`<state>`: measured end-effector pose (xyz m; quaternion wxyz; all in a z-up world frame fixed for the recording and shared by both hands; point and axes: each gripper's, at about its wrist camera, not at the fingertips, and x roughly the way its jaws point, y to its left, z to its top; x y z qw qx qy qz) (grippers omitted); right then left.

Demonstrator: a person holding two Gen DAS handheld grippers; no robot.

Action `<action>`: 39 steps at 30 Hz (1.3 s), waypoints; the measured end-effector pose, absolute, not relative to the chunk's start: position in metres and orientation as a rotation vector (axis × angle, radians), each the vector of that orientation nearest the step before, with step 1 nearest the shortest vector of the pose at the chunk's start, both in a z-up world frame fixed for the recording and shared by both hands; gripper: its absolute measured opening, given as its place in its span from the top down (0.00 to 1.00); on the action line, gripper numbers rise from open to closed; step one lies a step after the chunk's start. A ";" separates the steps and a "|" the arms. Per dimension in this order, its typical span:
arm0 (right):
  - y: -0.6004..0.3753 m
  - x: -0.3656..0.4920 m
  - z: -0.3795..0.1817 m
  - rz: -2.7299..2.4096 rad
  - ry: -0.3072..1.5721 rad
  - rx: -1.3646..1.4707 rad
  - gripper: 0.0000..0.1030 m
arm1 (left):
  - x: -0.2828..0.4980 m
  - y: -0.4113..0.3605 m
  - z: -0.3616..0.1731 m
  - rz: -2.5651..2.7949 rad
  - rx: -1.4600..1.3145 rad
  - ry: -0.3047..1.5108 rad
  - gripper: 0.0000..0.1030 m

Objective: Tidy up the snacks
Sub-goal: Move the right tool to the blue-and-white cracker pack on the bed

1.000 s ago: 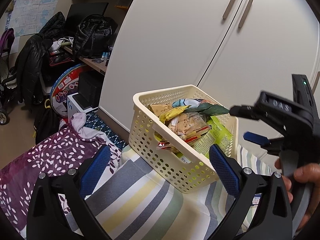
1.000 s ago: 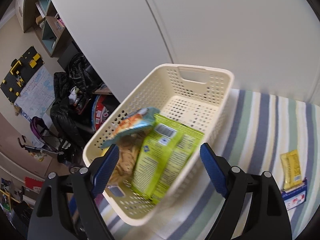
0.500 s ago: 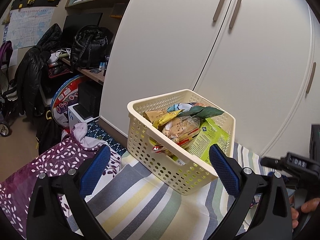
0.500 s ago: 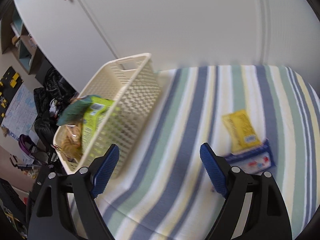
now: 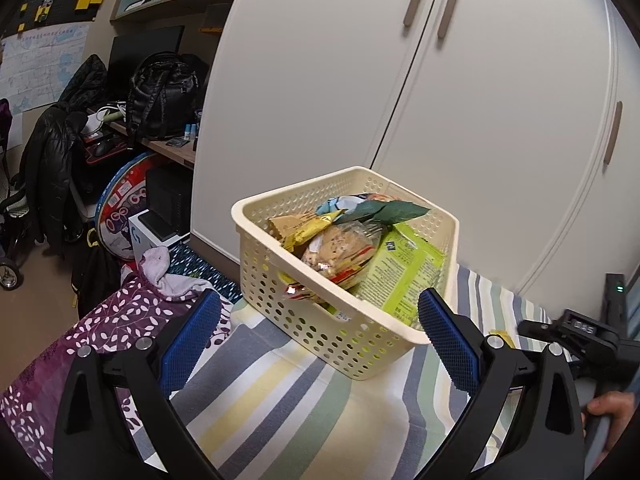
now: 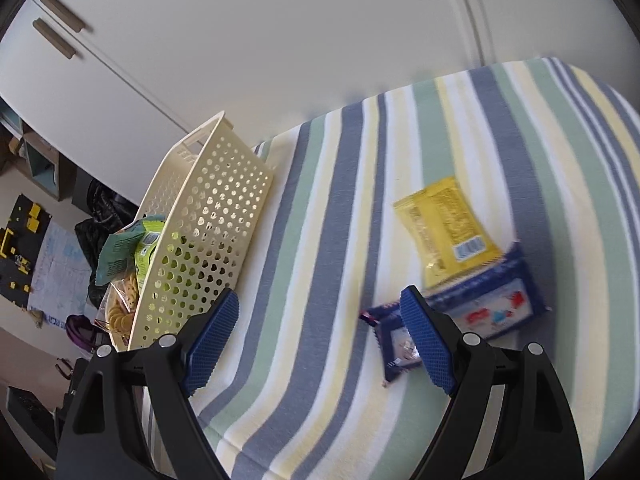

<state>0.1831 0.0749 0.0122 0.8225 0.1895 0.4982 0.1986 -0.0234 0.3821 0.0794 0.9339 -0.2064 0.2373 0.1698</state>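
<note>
Right gripper (image 6: 320,336) spread wide, empty, hanging over a striped cloth (image 6: 500,128). Just past the right-hand fingertip: small dark-blue packet (image 6: 394,346), partly hidden; beyond it a flat blue box (image 6: 492,308) with a glossy yellow packet (image 6: 444,228) lying across its far edge. Left gripper (image 5: 318,334) also released, framing a cream perforated plastic basket (image 5: 304,320) heaped with crinkly snack bags (image 5: 400,276).
</note>
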 end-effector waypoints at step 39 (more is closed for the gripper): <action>0.025 0.173 -0.020 0.095 1.138 0.116 0.20 | 0.042 0.264 0.094 -0.046 -0.145 0.696 0.03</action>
